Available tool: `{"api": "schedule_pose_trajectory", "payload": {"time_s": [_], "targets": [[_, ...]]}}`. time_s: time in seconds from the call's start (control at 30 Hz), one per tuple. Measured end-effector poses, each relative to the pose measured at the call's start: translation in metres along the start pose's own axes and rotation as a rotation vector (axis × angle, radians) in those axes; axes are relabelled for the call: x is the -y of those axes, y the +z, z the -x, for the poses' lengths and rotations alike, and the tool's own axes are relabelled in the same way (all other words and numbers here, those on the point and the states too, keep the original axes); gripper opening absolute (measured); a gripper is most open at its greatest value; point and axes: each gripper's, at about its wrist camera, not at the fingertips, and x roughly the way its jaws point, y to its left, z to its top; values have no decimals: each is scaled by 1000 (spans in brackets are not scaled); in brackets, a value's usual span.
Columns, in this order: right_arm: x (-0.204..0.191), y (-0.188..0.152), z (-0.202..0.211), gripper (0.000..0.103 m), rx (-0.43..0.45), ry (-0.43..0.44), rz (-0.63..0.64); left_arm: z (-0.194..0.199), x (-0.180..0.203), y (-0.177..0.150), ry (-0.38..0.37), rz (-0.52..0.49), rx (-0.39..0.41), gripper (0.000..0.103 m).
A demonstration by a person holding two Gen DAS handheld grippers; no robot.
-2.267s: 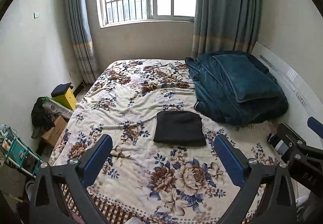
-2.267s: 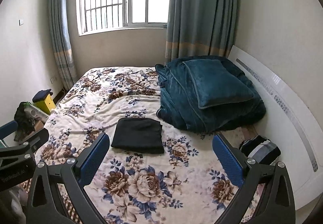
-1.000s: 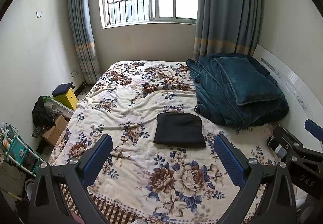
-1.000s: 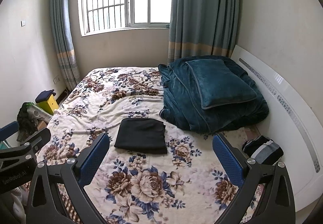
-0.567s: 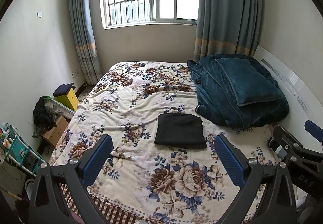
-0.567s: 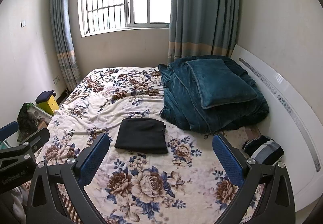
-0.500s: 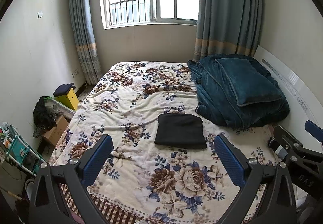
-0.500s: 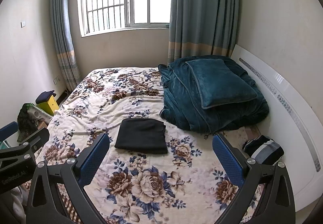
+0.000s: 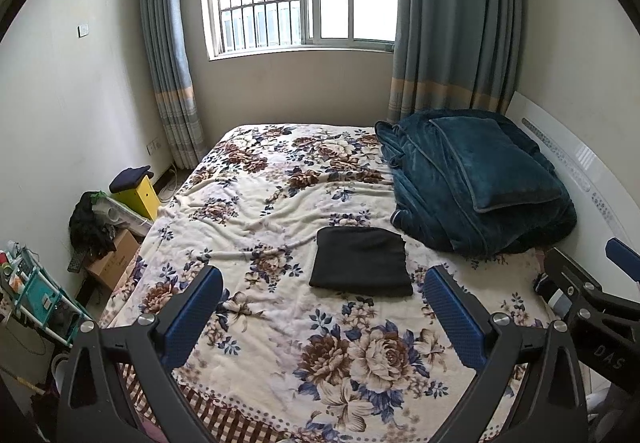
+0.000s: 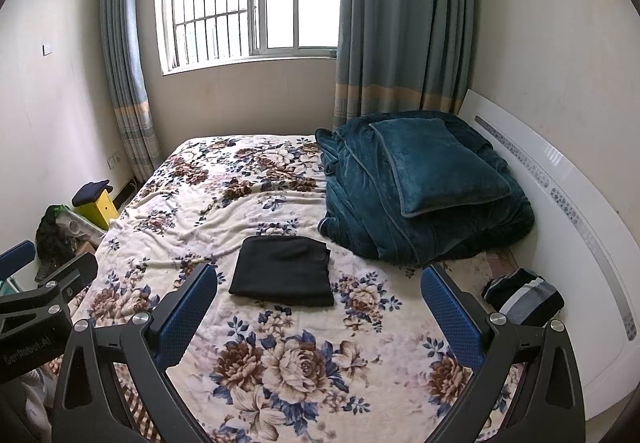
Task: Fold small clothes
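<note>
- Left wrist view: the black garment (image 9: pixel 361 262) lies folded into a neat, flat rectangle on the floral bedspread (image 9: pixel 256 203), about mid-bed, just beside the heaped teal blanket (image 9: pixel 472 183) but apart from it.
- A teal pillow (image 9: pixel 494 163) rests on top of that blanket.
- The left gripper (image 9: pixel 322 317) hangs above the near end of the bed, level, its blue-padded jaws spread wide with nothing between them; the garment sits beyond the tips, untouched.
- The right gripper (image 9: pixel 592 299) shows at the right edge, only partly in frame.
- Right wrist view: the black garment (image 10: pixel 283 270) looks the same, edges squared, slightly thicker along its near side, with a small corner poking out at the far right.
- The right gripper (image 10: pixel 318 315) is likewise held level over the bedspread (image 10: pixel 224 211), jaws wide apart and empty, short of the garment.
- A striped bundle of cloth (image 10: pixel 524 297) lies by the white headboard (image 10: pixel 568 203).
- The left gripper (image 10: pixel 44 283) shows at the left edge.
</note>
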Motion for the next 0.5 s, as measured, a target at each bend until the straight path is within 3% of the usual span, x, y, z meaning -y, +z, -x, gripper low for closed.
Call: {"api": "schedule_pose_trajectory", "payload": {"time_s": [0.5], "targets": [[-3,-1,2,103,0,-4,-9,0,2,0,4,0,2,103]]}}
